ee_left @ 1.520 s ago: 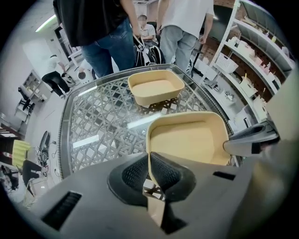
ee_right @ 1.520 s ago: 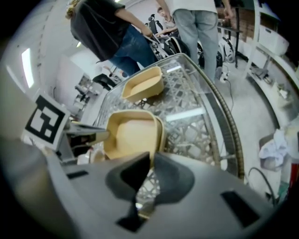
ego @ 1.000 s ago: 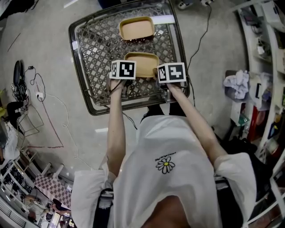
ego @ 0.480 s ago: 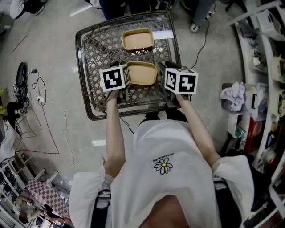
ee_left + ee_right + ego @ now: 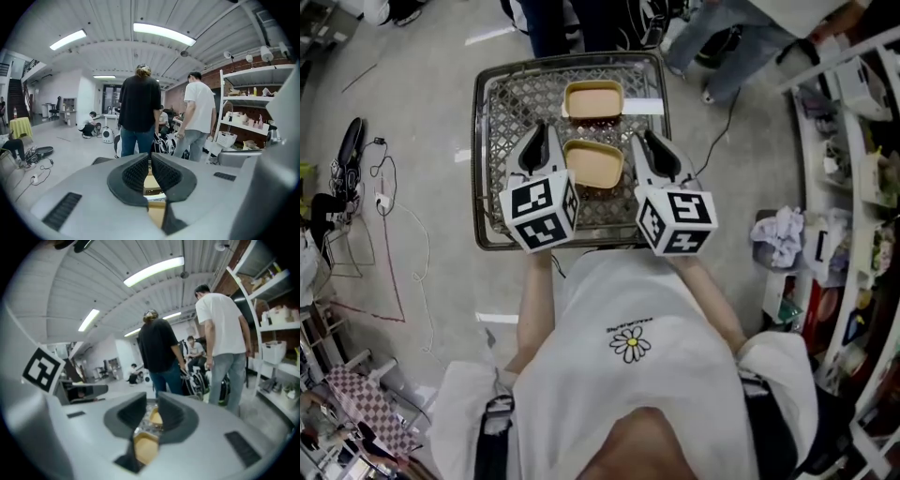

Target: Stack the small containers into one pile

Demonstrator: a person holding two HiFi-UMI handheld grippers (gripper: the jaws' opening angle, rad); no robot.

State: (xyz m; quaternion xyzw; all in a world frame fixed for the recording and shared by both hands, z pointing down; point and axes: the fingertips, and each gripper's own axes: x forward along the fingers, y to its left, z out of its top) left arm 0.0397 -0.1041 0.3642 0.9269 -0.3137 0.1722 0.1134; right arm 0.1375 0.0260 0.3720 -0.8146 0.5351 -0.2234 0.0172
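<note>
We hold both grippers empty over the counter (image 5: pixel 492 192).
Left gripper (image 5: pixel 150 161) has just closed nearly together; right gripper (image 5: pixel 151 413), closing too, stands apart.

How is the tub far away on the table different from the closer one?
The far tub sits by the table's far edge; the near tub sits around the middle. A bright glare strip lies right beside the far tub, none beside the near tub. Both are tan, rectangular, empty and upright, and they lie apart, not stacked.
</note>
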